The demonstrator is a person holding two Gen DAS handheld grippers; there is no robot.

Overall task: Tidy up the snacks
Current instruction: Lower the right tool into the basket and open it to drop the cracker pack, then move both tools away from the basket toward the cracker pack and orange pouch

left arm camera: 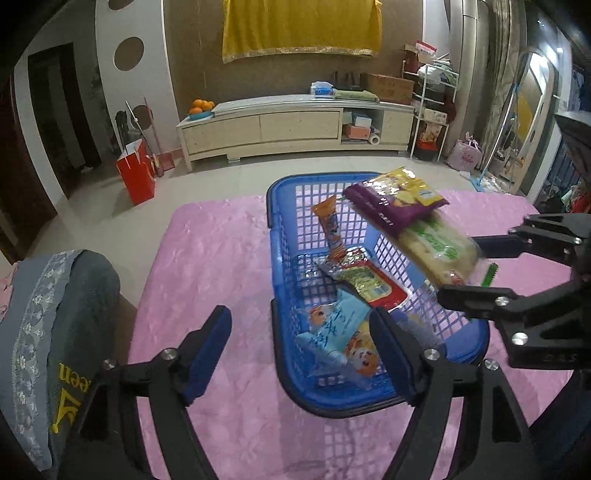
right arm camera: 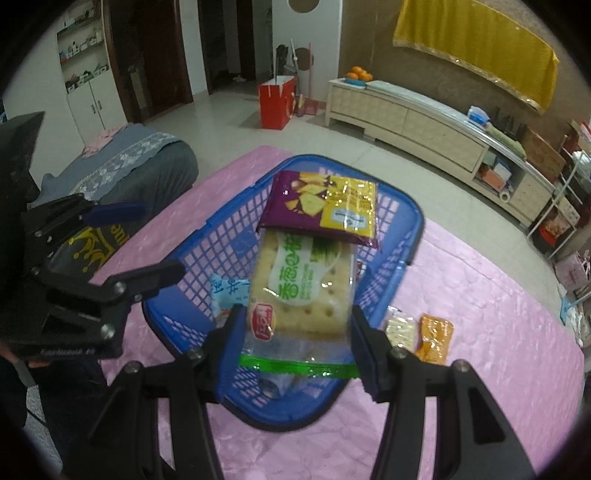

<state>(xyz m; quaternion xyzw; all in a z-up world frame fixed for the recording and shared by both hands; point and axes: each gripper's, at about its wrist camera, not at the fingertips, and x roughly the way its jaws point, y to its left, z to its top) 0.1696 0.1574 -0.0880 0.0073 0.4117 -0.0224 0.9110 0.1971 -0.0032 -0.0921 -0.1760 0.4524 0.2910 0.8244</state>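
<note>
Pink cloth, blue basket, loose packets beside

- Setting: a lived-in room of a home, living-room type.
- Long low cream cabinet along the far wall; plate of oranges on its left end, cardboard box and folded cloths on top.
- Yellow cloth with gold trim hung on the brown wall above.
- Red paper gift bag and a broom standing on the tiled floor.
- Wire rack stacked with household boxes at right.
- Work surface covered with pink quilted fabric; dark doorways and white cupboard behind.
</note>
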